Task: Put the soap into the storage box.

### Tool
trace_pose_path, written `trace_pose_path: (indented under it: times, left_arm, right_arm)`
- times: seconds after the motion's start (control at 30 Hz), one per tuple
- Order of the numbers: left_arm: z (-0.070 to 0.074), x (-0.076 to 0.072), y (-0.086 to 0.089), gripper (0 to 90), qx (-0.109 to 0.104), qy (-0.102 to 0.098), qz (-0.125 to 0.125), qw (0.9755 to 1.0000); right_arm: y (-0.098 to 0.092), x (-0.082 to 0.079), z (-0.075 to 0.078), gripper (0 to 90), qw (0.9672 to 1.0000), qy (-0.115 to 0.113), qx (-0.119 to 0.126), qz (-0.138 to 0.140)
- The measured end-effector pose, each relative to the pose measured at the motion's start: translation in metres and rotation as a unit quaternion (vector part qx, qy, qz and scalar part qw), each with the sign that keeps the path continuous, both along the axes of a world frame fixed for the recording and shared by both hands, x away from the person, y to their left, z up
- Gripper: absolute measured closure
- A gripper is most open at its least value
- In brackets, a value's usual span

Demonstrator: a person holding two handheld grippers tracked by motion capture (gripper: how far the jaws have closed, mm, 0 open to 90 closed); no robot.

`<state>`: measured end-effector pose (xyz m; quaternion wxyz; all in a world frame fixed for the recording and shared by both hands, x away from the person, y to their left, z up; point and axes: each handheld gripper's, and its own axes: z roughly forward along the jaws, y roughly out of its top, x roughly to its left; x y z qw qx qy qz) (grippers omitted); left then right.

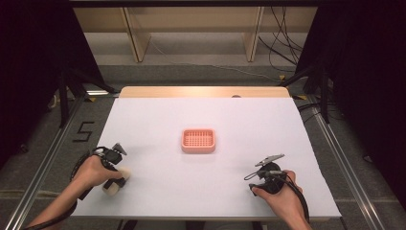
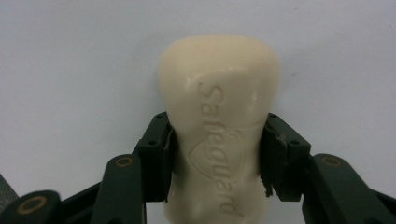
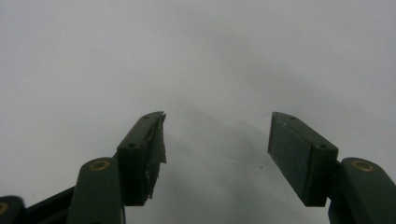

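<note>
Both pads of the left gripper (image 2: 217, 158) pinch the cream, waisted, hard soap bar (image 2: 218, 121) midway, probably slick; right gripper (image 3: 217, 158) jaws spread.

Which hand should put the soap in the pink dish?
Left. The left gripper is already shut on the soap bar, so it probably only has to carry it to the pink dish. The right gripper is open, with nothing between its jaws.

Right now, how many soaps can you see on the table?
1. The cream bar of soap lies near the table's left front corner, pinched between the left gripper's fingers. The pink soap dish in the middle holds none.
</note>
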<state>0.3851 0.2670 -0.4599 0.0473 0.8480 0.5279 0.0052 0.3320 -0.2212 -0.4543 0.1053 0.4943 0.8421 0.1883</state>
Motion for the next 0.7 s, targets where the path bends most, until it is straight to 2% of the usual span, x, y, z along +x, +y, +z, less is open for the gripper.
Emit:
trace_pose_path:
  times: [0.03, 0.1, 0.17, 0.27, 0.33, 0.4, 0.47, 0.57, 0.63, 0.67, 0.7]
  left_arm:
    - [0.001, 0.001, 0.0, 49.3, 0.004, 0.006, -0.003, 1.0]
    - [0.002, 0.001, 0.0, 49.4, 0.003, 0.006, -0.006, 1.0]
    - [0.0, 0.0, 0.0, 49.4, -0.008, -0.005, -0.003, 1.0]
    - [0.003, 0.0, 0.0, 49.4, -0.011, -0.006, -0.007, 0.9999]
    - [0.005, 0.0, 0.0, 49.4, -0.008, -0.004, -0.02, 0.9998]
    - [0.005, -0.001, 0.001, 49.4, -0.014, -0.016, -0.03, 0.9993]
    - [0.007, -0.001, 0.001, 49.4, -0.014, -0.013, -0.043, 0.9989]
    - [0.009, -0.001, 0.0, 49.4, -0.019, -0.015, -0.049, 0.9985]
    - [0.009, -0.001, -0.002, 49.4, -0.023, -0.023, -0.053, 0.9981]
    - [0.011, -0.001, -0.002, 49.4, -0.018, -0.018, -0.062, 0.9978]
    - [0.012, -0.001, -0.003, 49.4, -0.017, -0.021, -0.064, 0.9976]
  right_arm:
    - [0.0, 0.0, 0.0, 36.8, 1.0, 0.0, 0.0, 0.0]
    - [0.0, 0.0, 0.0, 36.8, 1.0, 0.0, 0.001, 0.0]
    - [0.0, 0.0, 0.0, 36.8, 1.0, 0.0, 0.0, -0.001]
    - [0.0, 0.0, 0.0, 36.7, 1.0, -0.003, -0.001, 0.001]
    - [0.0, 0.0, 0.0, 36.7, 1.0, -0.004, -0.002, 0.001]
    - [0.0, 0.0, -0.001, 36.7, 1.0, -0.003, -0.001, 0.001]
    - [0.0, 0.001, -0.001, 36.7, 1.0, -0.003, -0.001, 0.002]
    - [0.0, 0.001, -0.001, 36.7, 1.0, -0.004, -0.002, 0.003]
    - [0.0, 0.001, -0.001, 36.6, 1.0, -0.002, -0.003, 0.003]
    - [0.0, 0.001, -0.001, 36.6, 1.0, -0.002, -0.003, 0.003]
    - [0.0, 0.001, -0.001, 36.6, 1.0, -0.002, -0.003, 0.004]
